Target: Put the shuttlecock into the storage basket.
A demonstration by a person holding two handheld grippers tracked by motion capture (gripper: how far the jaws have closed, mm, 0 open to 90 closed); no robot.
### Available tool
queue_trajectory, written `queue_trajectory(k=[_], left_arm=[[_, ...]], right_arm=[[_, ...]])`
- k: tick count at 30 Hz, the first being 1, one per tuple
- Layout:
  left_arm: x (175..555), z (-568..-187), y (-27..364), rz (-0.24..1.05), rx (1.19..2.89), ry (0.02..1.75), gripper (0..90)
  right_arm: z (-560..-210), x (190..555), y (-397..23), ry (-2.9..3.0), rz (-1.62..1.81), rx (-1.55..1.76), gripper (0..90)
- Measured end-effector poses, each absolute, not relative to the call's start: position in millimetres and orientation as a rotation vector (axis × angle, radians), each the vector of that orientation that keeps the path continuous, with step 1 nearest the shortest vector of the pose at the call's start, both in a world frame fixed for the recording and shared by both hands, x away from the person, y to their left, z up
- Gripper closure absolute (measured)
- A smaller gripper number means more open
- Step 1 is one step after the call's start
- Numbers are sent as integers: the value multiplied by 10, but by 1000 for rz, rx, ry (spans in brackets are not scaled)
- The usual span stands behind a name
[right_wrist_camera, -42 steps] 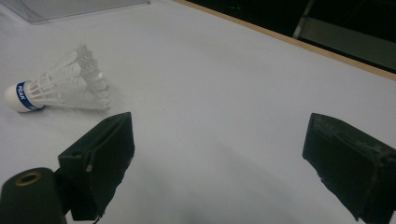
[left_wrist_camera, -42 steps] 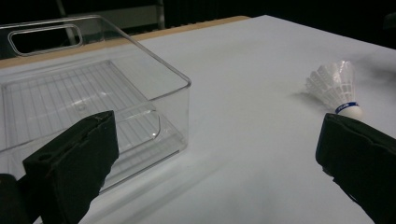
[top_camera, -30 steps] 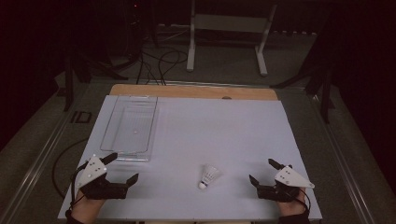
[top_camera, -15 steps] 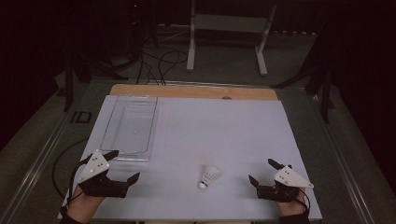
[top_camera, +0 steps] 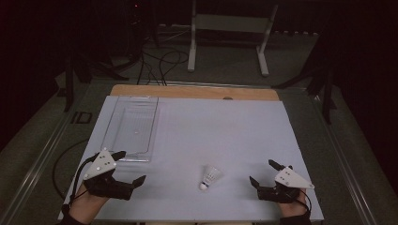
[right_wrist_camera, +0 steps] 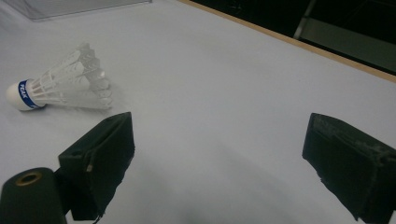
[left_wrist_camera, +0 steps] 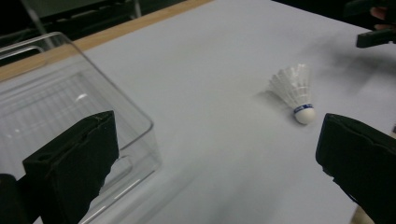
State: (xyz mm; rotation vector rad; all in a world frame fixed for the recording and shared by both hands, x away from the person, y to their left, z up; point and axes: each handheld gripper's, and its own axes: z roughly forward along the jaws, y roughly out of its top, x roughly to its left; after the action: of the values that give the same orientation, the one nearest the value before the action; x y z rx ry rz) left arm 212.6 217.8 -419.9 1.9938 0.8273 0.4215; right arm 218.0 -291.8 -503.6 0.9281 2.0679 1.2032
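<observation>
The left gripper (top_camera: 129,166) rests at the near left corner of the white table (top_camera: 234,136), jaws spread wide and empty, its grey three-cornered plate uppermost and a cable trailing back beside the person's left hand (top_camera: 87,204). One of its jaws lies just beside the near end of a clear plastic tray (top_camera: 133,129) (the tray stands lengthwise along the table's left side, and nothing can be made out inside it). In the left gripper view the tray's rounded near corner (left_wrist_camera: 135,116) sits just beyond the left jaw, while a white shuttlecock (left_wrist_camera: 295,91) lies on the table toward the right jaw, apart from both. The right gripper (top_camera: 270,174) rests at the near right corner, jaws likewise wide apart and gripping nothing. Between the two grippers, near the table's front edge, the shuttlecock (top_camera: 209,177) lies on its side, cork end toward the person, touching neither gripper. In the right gripper view it (right_wrist_camera: 60,84) shows a blue band with lettering around its white cork, feathers fanning toward the right. A wooden strip (top_camera: 192,91) borders the far edge of the table.
</observation>
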Motion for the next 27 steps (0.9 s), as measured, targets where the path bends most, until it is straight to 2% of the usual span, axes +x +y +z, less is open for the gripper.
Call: queue_trajectory(k=[14, 27], left_arm=[[2166, -4179, 1961, 348, 2104, 845, 0], [2176, -4250, 1690, 362, 2263, 820, 0]], right_arm=[[-5039, 2181, -2903, 2080, 1210, 919, 90], [-5040, 2181, -2899, 2085, 1208, 919, 91]])
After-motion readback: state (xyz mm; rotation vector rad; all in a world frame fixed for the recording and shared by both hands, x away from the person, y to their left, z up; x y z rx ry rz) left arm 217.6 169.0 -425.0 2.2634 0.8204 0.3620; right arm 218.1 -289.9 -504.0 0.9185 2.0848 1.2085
